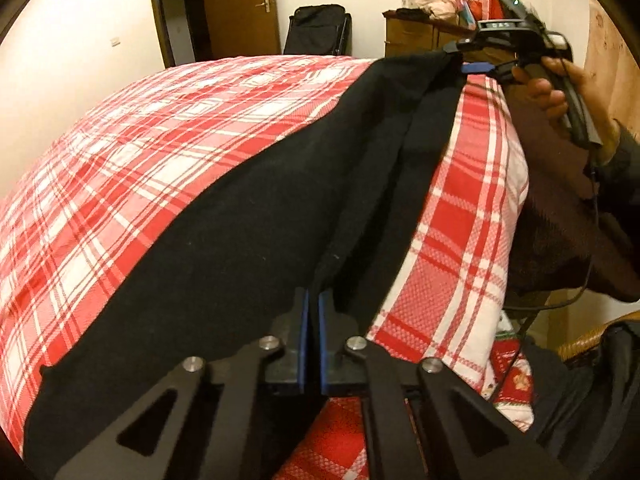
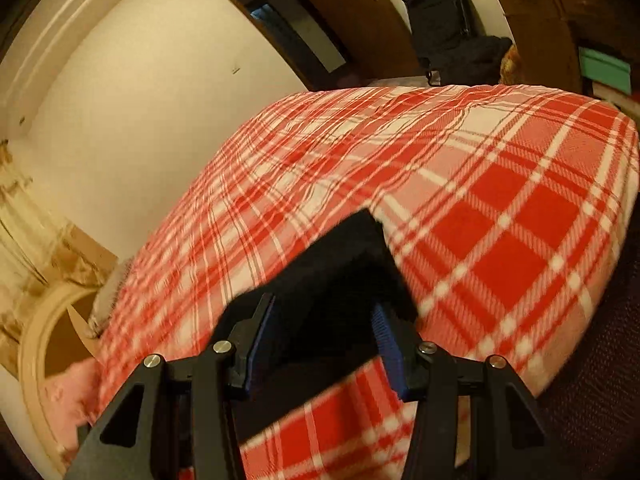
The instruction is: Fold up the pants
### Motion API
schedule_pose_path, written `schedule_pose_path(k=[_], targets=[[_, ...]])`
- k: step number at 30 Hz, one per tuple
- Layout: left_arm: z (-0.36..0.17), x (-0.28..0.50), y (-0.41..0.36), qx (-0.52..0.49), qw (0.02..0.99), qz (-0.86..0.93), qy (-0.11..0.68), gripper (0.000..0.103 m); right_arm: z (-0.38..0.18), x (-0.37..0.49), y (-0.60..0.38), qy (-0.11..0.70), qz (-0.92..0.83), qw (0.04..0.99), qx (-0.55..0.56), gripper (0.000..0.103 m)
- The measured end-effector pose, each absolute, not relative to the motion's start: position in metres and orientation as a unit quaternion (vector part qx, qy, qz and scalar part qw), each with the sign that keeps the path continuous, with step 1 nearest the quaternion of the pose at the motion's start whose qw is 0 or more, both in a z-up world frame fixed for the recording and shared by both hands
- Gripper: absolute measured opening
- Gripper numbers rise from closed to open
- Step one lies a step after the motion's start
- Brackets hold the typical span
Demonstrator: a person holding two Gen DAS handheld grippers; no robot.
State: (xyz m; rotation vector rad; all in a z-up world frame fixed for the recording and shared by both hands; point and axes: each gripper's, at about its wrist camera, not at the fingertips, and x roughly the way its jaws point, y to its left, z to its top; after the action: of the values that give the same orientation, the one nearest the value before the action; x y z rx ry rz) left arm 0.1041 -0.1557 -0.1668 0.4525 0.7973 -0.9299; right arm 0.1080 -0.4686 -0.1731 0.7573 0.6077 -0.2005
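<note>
You are holding black pants [image 1: 248,208] stretched along the near edge of a red plaid bed [image 1: 160,120]. Your left gripper [image 1: 313,312] is pinching one end, fingers nearly together on the cloth. Your right gripper [image 2: 320,324] is standing apart, fabric lying between its fingers. The legs are lying together lengthwise; crosswise folds are seemingly remaining. A dark bag [image 1: 320,28] and cabinet [image 1: 416,36] are standing well beyond, not obstructing.
</note>
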Motion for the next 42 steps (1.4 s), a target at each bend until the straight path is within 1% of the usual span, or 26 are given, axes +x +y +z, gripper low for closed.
schedule_pose_path(k=[1, 2, 3, 5, 10, 13, 16, 18, 20, 24, 27, 31, 34, 38, 40, 42], targets=[[-0.166, 0.105, -0.155, 0.207, 0.795, -0.433, 0.371, 0.004, -0.171, 0.111, -0.47, 0.291, -0.095, 0.879, 0.365, 0.048], [-0.165, 0.105, -0.154, 0.203, 0.795, -0.434, 0.371, 0.004, -0.169, 0.115, -0.471, 0.292, -0.093, 0.878, 0.367, 0.034], [-0.165, 0.106, -0.153, 0.2, 0.796, -0.436, 0.371, 0.004, -0.167, 0.123, -0.473, 0.296, -0.095, 0.877, 0.366, 0.017], [-0.163, 0.107, -0.152, 0.195, 0.798, -0.435, 0.368, 0.004, -0.161, 0.14, -0.474, 0.309, -0.102, 0.879, 0.349, 0.005], [-0.154, 0.123, -0.14, 0.157, 0.807, -0.43, 0.373, 0.004, -0.122, 0.183, -0.463, 0.308, -0.072, 0.902, 0.293, 0.004], [-0.147, 0.134, -0.131, 0.132, 0.815, -0.424, 0.373, 0.004, -0.09, 0.192, -0.451, 0.269, -0.021, 0.924, 0.27, 0.004], [-0.141, 0.141, -0.121, 0.109, 0.821, -0.422, 0.369, 0.004, -0.077, 0.18, -0.448, 0.233, 0.025, 0.935, 0.267, 0.004], [-0.138, 0.139, -0.116, 0.101, 0.822, -0.426, 0.365, 0.004, -0.085, 0.17, -0.451, 0.234, 0.032, 0.935, 0.265, 0.004], [-0.142, 0.134, -0.116, 0.103, 0.815, -0.436, 0.368, 0.004, -0.11, 0.158, -0.46, 0.265, 0.026, 0.927, 0.266, 0.004], [-0.157, 0.115, -0.124, 0.133, 0.794, -0.46, 0.374, 0.004, -0.162, 0.134, -0.484, 0.319, -0.008, 0.902, 0.293, 0.004], [-0.166, 0.107, -0.131, 0.16, 0.785, -0.464, 0.378, 0.004, -0.184, 0.124, -0.493, 0.328, -0.015, 0.891, 0.314, 0.004], [-0.169, 0.108, -0.135, 0.163, 0.782, -0.462, 0.385, 0.004, -0.19, 0.121, -0.492, 0.322, -0.01, 0.891, 0.32, 0.004], [-0.161, 0.107, -0.131, 0.164, 0.785, -0.462, 0.379, 0.004, -0.18, 0.115, -0.485, 0.304, 0.006, 0.898, 0.318, 0.004], [-0.16, 0.107, -0.123, 0.169, 0.784, -0.462, 0.379, 0.004, -0.192, 0.115, -0.481, 0.329, -0.006, 0.894, 0.305, 0.004], [-0.167, 0.108, -0.122, 0.173, 0.78, -0.46, 0.388, 0.004, -0.203, 0.112, -0.487, 0.335, -0.022, 0.889, 0.311, 0.004], [-0.174, 0.109, -0.123, 0.168, 0.778, -0.459, 0.396, 0.004, -0.206, 0.106, -0.496, 0.32, -0.012, 0.883, 0.344, 0.004]])
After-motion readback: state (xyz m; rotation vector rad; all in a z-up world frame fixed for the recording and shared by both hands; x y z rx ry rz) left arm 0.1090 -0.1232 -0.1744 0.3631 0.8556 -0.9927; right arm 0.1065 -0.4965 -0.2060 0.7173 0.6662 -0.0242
